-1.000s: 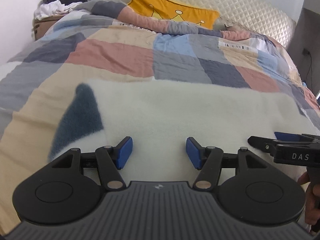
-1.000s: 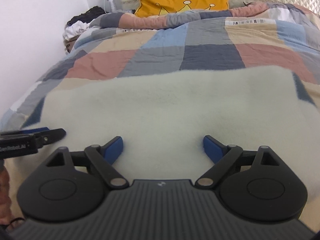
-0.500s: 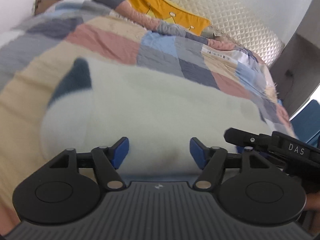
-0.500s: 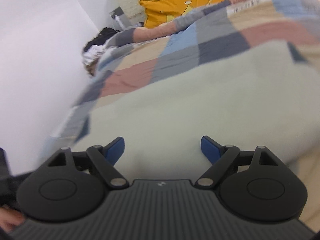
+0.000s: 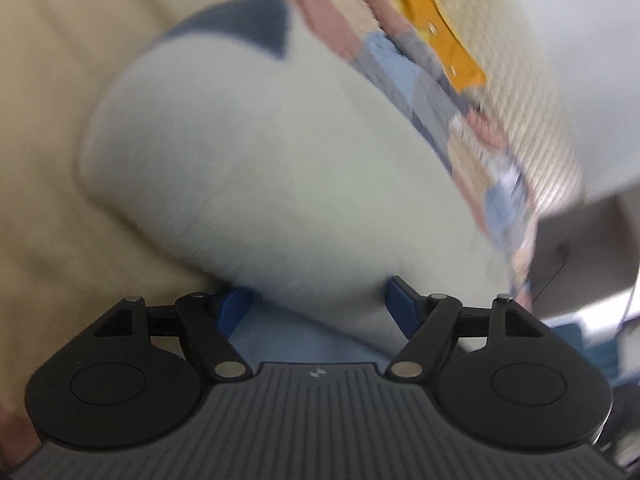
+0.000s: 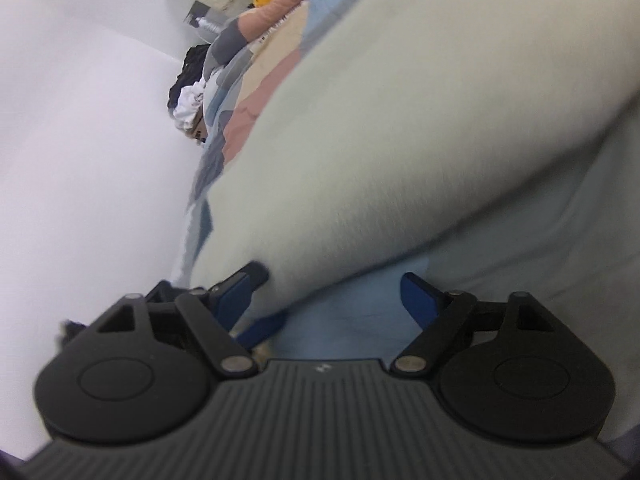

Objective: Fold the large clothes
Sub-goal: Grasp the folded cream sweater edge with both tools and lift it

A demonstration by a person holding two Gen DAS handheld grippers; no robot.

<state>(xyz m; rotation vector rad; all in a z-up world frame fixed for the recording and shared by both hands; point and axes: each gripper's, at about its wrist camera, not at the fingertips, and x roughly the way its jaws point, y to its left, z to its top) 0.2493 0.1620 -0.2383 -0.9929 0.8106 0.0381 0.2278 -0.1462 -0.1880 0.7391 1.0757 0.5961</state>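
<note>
My left gripper (image 5: pixel 318 300) sits low at the near edge of the cream fleece garment (image 5: pixel 260 168), which lies spread over the patchwork quilt (image 5: pixel 404 68) on the bed. Its jaws have just been opening and stand wide; the fleece's rounded edge bulges into the gap between them, but the blue pads (image 5: pixel 402 306) are not pressing on it. Pale blue cloth (image 5: pixel 288 340) shows under that edge. My right gripper (image 6: pixel 332 292) is likewise released, its jaws just closing a little yet wide apart, with the fleece edge (image 6: pixel 380 152) lying between them unpinched. Both views are tilted and blurred. A yellow pillow (image 5: pixel 440 36) lies at the head of the bed, and a pile of clothes (image 6: pixel 188 92) sits by the white wall (image 6: pixel 80 120)
</note>
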